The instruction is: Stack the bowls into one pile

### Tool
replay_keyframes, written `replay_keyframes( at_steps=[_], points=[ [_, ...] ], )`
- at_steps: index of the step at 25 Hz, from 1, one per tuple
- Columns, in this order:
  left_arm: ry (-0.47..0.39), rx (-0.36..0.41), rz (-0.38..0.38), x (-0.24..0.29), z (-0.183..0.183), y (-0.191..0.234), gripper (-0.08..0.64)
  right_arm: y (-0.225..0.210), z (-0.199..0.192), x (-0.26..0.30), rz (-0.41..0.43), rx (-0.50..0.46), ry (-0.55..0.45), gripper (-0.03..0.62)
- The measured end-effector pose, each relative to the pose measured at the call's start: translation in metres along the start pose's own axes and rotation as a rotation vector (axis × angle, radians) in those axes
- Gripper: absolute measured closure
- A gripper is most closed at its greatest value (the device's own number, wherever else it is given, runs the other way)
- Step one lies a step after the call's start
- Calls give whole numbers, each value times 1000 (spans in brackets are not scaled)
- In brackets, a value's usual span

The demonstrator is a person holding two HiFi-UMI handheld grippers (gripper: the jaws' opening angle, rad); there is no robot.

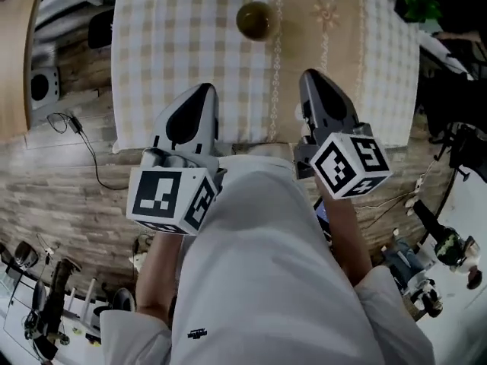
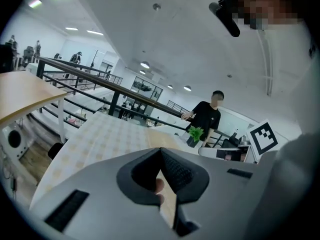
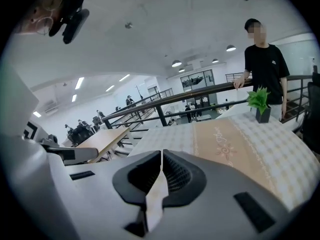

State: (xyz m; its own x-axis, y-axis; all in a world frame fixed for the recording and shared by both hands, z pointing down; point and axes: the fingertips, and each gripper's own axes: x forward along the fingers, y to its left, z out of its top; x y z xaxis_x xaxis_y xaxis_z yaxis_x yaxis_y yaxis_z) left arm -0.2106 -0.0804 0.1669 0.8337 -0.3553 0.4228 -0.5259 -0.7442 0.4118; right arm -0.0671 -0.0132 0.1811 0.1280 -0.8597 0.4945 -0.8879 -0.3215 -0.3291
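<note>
1. The table [image 1: 190, 52], under a checked cloth [image 1: 163, 21] with a tan runner [image 1: 304, 29] down its middle, fills the upper part of the head view. Its near edge is just in front of the person holding the tools.
2. The left tongs [image 1: 204, 90] and right tongs [image 1: 310, 74] hang side by side over that near edge, close to the person's body. Each gripper view shows its jaws pressed together with nothing between them.
3. The only bowl [image 1: 255, 20] in sight is a dark olive one on the far part of the table, where the checked cloth meets the runner, well apart from both tongs. Whether it is a single bowl or several already nested is too small to tell.
4. A potted plant [image 1: 417, 2] stands at the far right corner.
5. Judgement: no stacking is in hand now. This looks like either the start or the finish.
6. If another bowl lies outside the view, the next move calls for opening one pair of jaws and reaching forward across the table to a rim.
</note>
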Motion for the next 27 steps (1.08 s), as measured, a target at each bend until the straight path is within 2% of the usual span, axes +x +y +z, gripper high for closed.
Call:
replay_keyframes(
  at_steps=[5,8,11,14,21,27],
  points=[
    [10,8,-48,-26,4,-17,541,39,-5,-35,7,-162,-25,555],
    [36,49,-79,-32,-1,-33,541,55,-15,-50,39,-194,-35,555],
    [44,66,-89,-36,-2,-45,541,62,-19,-60,53,-206,-41,555],
    [22,87,-88,-38,8,-43,541,66,-10,-59,54,-175,-79,555],
    [2,186,-98,-35,15,-71,541,55,-3,-71,62,-137,-124,555],
    [10,151,-76,-73,15,-43,541,93,-16,-73,64,-122,-93,555]
  ],
)
